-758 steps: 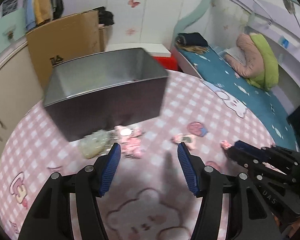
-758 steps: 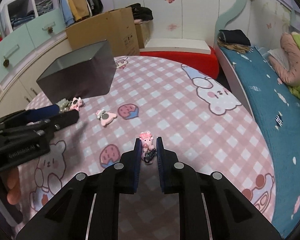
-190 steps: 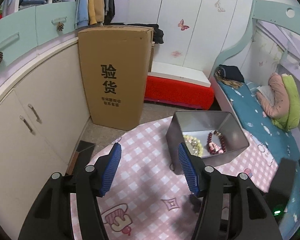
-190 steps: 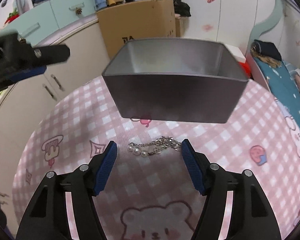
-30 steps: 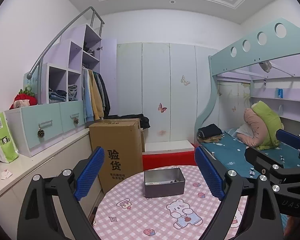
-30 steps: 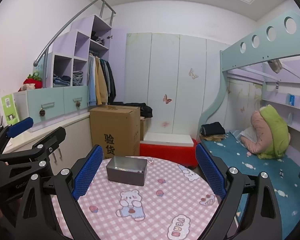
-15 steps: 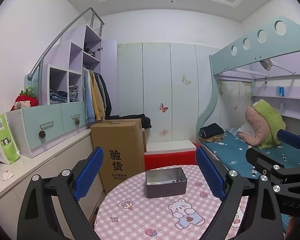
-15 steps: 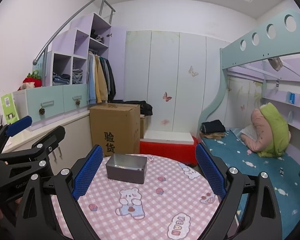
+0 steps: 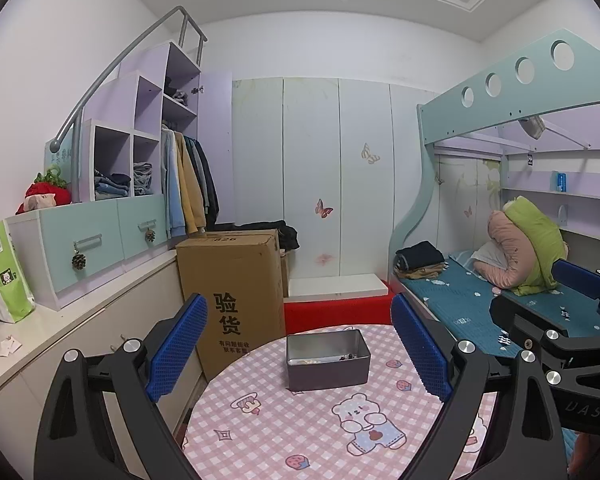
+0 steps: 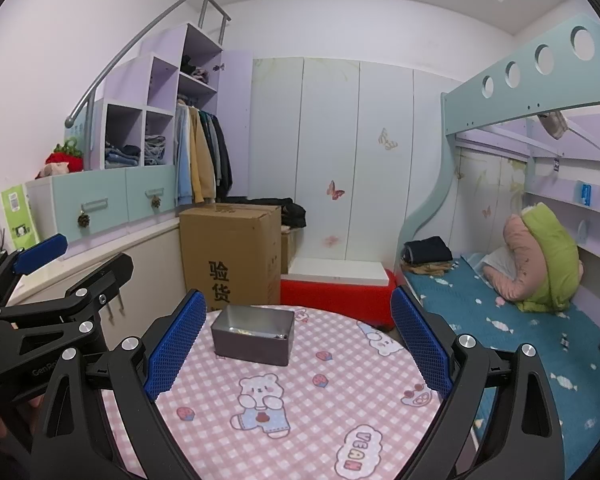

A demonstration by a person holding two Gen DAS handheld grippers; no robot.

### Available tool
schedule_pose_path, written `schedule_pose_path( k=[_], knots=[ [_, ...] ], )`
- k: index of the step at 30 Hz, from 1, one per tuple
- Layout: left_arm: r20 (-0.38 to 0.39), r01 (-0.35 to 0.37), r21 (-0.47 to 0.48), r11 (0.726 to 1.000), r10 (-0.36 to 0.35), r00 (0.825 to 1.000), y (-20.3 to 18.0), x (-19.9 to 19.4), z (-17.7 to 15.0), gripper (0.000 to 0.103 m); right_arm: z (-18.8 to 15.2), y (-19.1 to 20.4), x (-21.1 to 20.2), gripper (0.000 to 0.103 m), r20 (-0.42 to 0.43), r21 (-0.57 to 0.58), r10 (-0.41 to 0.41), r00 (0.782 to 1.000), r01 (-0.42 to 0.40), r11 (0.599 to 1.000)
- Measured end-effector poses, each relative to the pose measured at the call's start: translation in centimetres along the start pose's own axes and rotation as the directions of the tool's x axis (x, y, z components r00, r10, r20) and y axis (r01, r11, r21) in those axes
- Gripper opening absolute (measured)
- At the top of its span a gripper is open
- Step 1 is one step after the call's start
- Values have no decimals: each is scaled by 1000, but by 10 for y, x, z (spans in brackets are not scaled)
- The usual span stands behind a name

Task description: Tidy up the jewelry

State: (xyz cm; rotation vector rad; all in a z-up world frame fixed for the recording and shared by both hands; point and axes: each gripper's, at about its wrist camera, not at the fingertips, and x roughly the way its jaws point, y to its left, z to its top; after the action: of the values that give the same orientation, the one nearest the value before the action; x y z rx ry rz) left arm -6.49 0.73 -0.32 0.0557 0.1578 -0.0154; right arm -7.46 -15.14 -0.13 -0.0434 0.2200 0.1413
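Observation:
A grey metal box stands near the far edge of the round pink checked table; small jewelry pieces show dimly inside it. The same box sits left of centre in the right wrist view. My left gripper is held high and well back from the table, open wide, nothing between its blue pads. My right gripper is likewise raised, open and empty. The left gripper also shows at the left edge of the right wrist view, and the right gripper at the right edge of the left wrist view.
A tall cardboard box stands behind the table beside white cabinets. A red bench with a white top lies beyond. A bunk bed with bedding runs along the right. Only printed cartoon patterns show on the tablecloth.
Both grippers have dipped slightly, so the table and box sit a little higher and nearer in view. Several seconds ago both were low over the table beside the box.

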Motion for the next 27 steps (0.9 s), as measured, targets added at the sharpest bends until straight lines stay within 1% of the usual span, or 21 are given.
schedule_pose_path(
  k=[27],
  knots=[
    [-11,-1,1,1000,1,1000,-1,8,-4,90,-4,1,7,91,-12,5,5,1000,-5,1000]
  ],
)
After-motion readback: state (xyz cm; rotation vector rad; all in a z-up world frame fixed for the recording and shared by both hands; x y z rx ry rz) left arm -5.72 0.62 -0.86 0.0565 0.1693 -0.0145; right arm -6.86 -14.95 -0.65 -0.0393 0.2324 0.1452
